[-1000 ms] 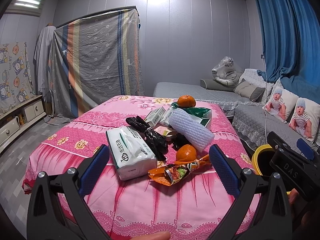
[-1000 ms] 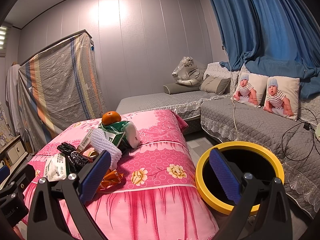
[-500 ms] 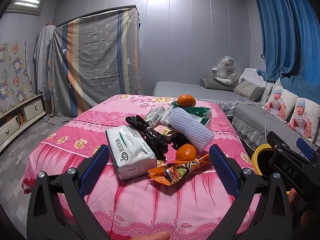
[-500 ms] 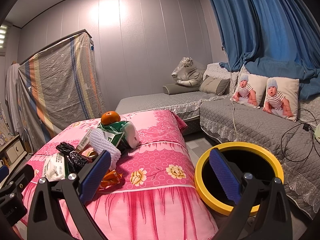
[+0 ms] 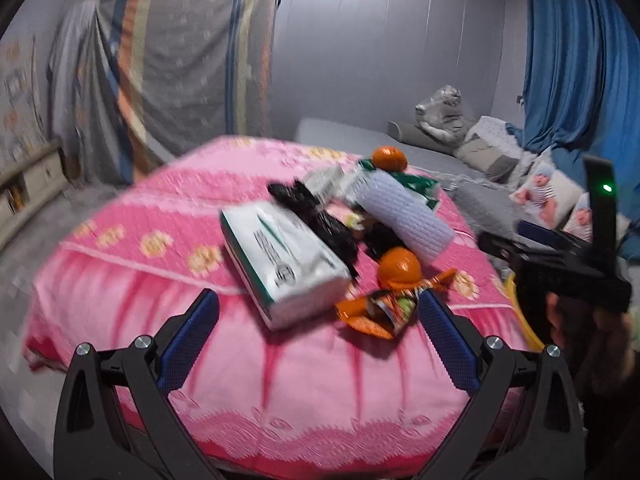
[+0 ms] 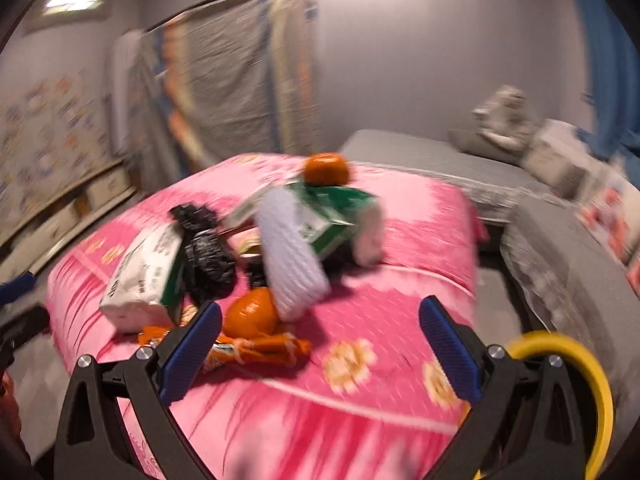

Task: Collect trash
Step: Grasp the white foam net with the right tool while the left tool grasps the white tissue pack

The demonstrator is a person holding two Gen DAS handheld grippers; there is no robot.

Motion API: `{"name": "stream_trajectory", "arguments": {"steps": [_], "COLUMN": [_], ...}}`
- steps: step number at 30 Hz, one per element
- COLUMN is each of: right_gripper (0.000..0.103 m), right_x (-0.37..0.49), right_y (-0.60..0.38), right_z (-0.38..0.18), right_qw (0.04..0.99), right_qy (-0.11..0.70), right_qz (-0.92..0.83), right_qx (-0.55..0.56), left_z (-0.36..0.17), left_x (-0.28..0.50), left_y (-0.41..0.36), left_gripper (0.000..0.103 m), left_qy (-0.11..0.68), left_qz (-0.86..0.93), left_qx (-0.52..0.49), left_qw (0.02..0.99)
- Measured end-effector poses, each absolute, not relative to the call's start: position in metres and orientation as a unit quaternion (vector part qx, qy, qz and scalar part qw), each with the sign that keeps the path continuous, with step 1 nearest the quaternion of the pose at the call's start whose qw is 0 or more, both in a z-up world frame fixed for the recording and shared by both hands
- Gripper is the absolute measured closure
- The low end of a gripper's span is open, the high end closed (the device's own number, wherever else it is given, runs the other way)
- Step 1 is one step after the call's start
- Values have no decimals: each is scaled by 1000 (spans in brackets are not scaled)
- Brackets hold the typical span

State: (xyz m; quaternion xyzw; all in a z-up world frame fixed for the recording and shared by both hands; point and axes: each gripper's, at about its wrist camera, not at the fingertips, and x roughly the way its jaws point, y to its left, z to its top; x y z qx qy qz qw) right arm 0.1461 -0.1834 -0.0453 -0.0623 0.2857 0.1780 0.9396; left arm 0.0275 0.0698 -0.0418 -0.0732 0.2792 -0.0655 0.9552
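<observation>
A heap of items lies on the pink flowered table [image 5: 168, 240] [image 6: 400, 240]: a white tissue pack [image 5: 280, 260] [image 6: 144, 268], a black plastic bag [image 5: 320, 220] [image 6: 208, 252], a white foam net sleeve [image 5: 404, 212] [image 6: 288, 256], a green wrapper [image 6: 332, 212], an orange snack wrapper [image 5: 380, 308] [image 6: 256, 350] and two oranges [image 5: 399, 266] [image 6: 326, 168]. My left gripper [image 5: 316, 336] is open, just short of the tissue pack and the orange wrapper. Open too, my right gripper [image 6: 320, 344] hovers over the table's near corner, its left finger beside the near orange [image 6: 251, 314].
A yellow-rimmed bin [image 6: 576, 384] stands on the floor right of the table. A grey sofa [image 6: 568, 264] with cushions runs along the right, under blue curtains [image 5: 576, 80]. A striped cloth [image 5: 180, 64] hangs at the back left. The right gripper's body [image 5: 568, 276] and a hand show in the left wrist view.
Both grippers have swung in toward the heap. The right view turned left, from the yellow bin onto the table. Both views are now motion-blurred.
</observation>
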Motion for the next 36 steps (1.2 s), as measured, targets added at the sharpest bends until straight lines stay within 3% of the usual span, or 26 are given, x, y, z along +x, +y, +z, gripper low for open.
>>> {"name": "stream_trajectory", "arguments": {"steps": [7,16,19,23,26,36], "right_gripper": [8,27,42,74,88,90], "right_x": [183,225,237,243,241,195], "right_y": [-150,-153,-151,-153,-160,-215], "right_z": [-57,-77,-83,-87,-86,-42], "right_qw": [916,904,899,895,890,879], "right_qy": [310,351,365,374,379,331], "right_qz": [220,210,208,217,238,340], "right_qx": [-129,-120,-125,-115,-89,50], "left_z": [-70,-62,-49,-47,-47,-64], "left_x": [18,36,60,94,110,160], "left_y": [72,70,80,80,65,51], "left_gripper": [8,8,8,8,8,8], "left_qy": [305,312,325,375,384,428], "left_qz": [-121,-113,-72,-48,-41,-6], "left_qx": [-110,-70,-51,-27,14,51], "left_qw": [938,941,942,925,922,902]}}
